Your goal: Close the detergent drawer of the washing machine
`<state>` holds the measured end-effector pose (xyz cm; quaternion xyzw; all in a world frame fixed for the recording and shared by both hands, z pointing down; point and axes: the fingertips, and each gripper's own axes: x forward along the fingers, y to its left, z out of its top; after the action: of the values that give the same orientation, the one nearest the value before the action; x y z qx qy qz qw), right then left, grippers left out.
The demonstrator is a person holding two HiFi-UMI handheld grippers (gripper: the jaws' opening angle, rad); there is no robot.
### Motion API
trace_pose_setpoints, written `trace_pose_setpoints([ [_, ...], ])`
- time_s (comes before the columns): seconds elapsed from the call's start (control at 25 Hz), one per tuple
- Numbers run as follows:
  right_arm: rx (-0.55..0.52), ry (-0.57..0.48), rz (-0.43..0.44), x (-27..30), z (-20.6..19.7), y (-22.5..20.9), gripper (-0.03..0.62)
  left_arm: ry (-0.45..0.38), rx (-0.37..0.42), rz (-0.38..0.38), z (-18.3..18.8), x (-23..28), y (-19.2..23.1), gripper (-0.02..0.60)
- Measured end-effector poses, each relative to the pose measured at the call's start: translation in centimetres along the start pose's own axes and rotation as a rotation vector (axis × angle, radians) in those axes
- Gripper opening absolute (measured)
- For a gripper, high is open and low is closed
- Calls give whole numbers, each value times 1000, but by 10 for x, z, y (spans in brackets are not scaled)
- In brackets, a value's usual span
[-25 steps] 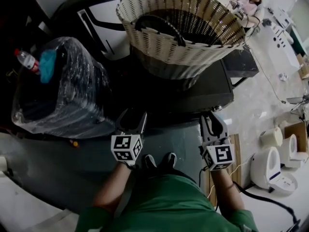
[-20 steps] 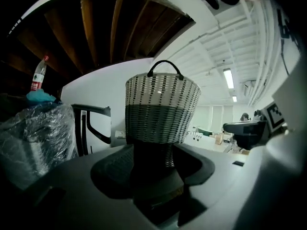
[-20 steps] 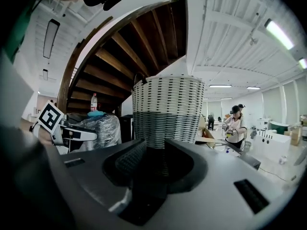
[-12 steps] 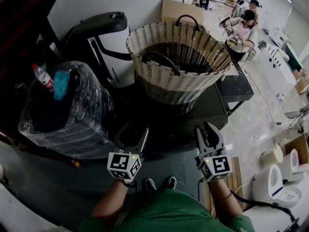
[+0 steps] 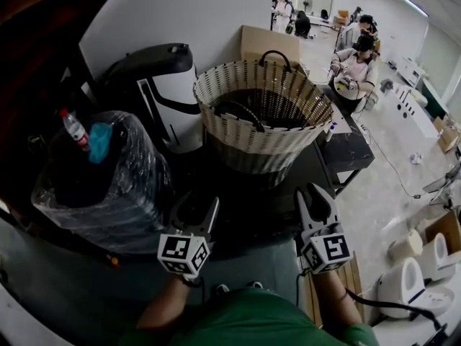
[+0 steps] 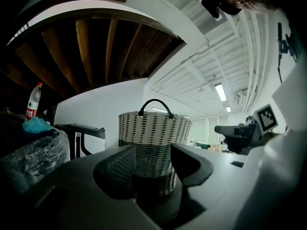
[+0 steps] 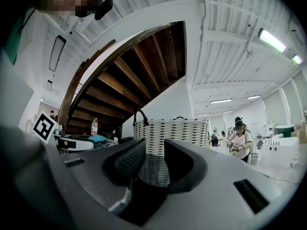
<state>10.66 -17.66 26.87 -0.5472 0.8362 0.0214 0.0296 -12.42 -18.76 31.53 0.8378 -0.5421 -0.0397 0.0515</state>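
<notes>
Head view: a white-and-black woven basket (image 5: 259, 146) with dark loop handles stands on a dark flat-topped appliance (image 5: 256, 207); basket taken as landmark. The left gripper (image 5: 197, 200) and right gripper (image 5: 311, 193) hang side by side on the near side of the basket, over the appliance's near edge, touching nothing. Left of the basket: a dark bundle wrapped in clear plastic film (image 5: 122, 186), with a red-capped clear plastic bottle (image 5: 74, 130) and a teal cloth (image 5: 99, 137) on top. Behind-left of the basket: a white-and-black upright machine (image 5: 169, 92). Beyond the basket, to the right: a person at a work table (image 5: 353, 67). The detergent drawer shows in no view; the appliance's front face is out of sight. Left gripper view: jaws spread, nothing between them; the basket is framed in the gap, well beyond the tips. Right gripper view: jaws likewise released and empty; basket straight ahead in the gap, with a brown wooden stair underside (image 7: 129, 75) above and left of it.
</notes>
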Motion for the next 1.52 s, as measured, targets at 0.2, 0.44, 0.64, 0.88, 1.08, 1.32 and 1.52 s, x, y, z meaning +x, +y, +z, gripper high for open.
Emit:
trace_pose_setpoints([
  [0.2,-13,-22,10,-3,16,7,127,-27,3,-10,16,-4,-4,232],
  [0.44,5,-49,50,-4,17,19,121,-32,24,-15,17,-5,-1,229],
  [0.64,-20,-34,50,-7,15,19,121,-21,13,-13,11,-5,0,229],
  [0.88,-19,-28,45,-10,12,18,121,-10,-13,2,7,-8,3,227],
  [1.08,-20,-29,54,-11,12,18,121,-14,-4,-2,9,-8,1,227],
  [1.32,-17,-32,82,-11,13,22,114,-18,-19,-7,8,-6,-2,227],
  [1.52,-16,-28,82,-11,12,20,114,-11,-17,-5,4,-5,-2,225],
])
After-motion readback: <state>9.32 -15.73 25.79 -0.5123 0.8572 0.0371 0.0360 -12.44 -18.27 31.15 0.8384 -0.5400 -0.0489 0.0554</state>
